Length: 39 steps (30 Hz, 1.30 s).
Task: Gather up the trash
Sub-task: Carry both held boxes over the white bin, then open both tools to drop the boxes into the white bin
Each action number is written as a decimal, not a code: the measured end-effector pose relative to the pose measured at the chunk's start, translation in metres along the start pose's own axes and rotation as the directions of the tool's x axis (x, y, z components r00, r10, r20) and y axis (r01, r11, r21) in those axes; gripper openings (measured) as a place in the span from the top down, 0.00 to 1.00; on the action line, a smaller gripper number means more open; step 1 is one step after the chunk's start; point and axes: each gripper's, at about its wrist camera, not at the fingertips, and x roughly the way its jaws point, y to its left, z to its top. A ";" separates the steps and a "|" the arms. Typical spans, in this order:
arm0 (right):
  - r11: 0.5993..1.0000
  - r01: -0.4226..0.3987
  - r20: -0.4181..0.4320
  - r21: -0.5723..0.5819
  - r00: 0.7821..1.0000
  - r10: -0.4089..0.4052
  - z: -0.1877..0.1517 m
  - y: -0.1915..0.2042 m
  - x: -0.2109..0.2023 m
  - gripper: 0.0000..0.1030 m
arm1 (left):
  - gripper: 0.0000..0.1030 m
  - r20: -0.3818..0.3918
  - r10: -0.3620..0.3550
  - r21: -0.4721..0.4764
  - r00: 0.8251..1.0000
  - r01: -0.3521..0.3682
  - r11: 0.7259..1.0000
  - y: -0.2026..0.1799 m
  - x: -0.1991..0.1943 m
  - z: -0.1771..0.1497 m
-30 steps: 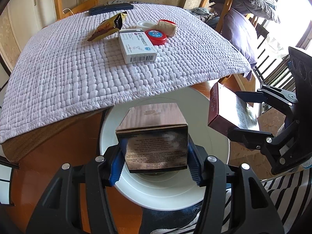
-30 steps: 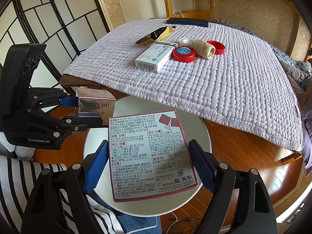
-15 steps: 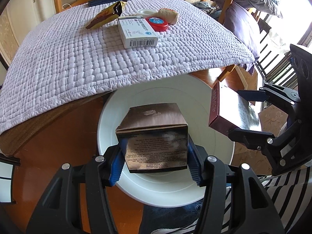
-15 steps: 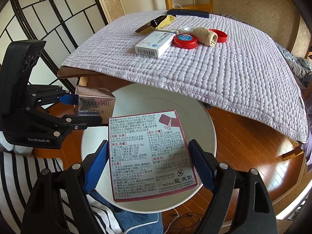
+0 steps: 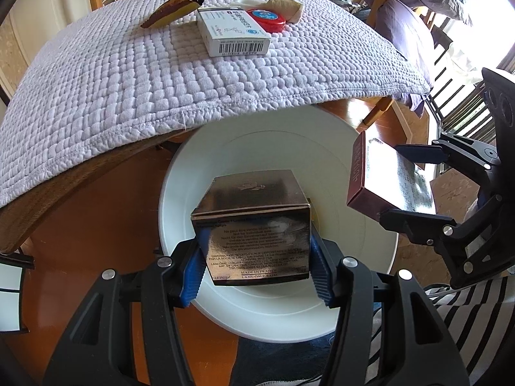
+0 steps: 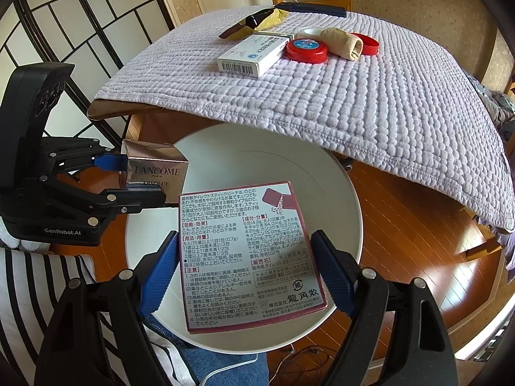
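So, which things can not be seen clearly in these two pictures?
- White bin: its bottom is hidden in both views by the bronze box and the red-edged box.
- Dark flat object at the table's far edge: too small to identify.
- White ring: partly hidden behind the beige roll.

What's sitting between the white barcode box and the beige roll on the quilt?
The red round tin lies between the white box and the beige roll, its rim meeting both. The right wrist view shows it best.

The metallic box (image 6: 154, 169) reads "LANCÔME PARIS ABSOLUE"; the left tongs (image 6: 141, 180) body reads "GenRobot.AI".
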 end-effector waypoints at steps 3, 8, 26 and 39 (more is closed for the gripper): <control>1.000 0.000 -0.004 0.002 1.000 0.000 0.000 -0.002 0.004 0.22 | 0.45 -0.008 0.004 0.000 1.000 -0.004 1.000 0.001 0.004 -0.001; 1.000 0.003 -0.016 0.005 1.000 -0.003 0.000 -0.004 0.012 0.22 | 0.45 -0.023 0.010 -0.006 1.000 -0.010 1.000 -0.001 0.014 -0.004; 0.998 -0.010 0.005 0.060 1.000 0.010 -0.001 -0.015 0.023 0.17 | 0.31 -0.021 0.012 -0.036 1.000 -0.013 0.999 0.001 0.024 0.001; 0.993 0.104 0.205 0.052 0.972 -0.112 0.040 -0.045 -0.037 0.17 | 0.20 0.178 0.034 -0.036 0.983 -0.028 0.999 0.003 -0.040 0.049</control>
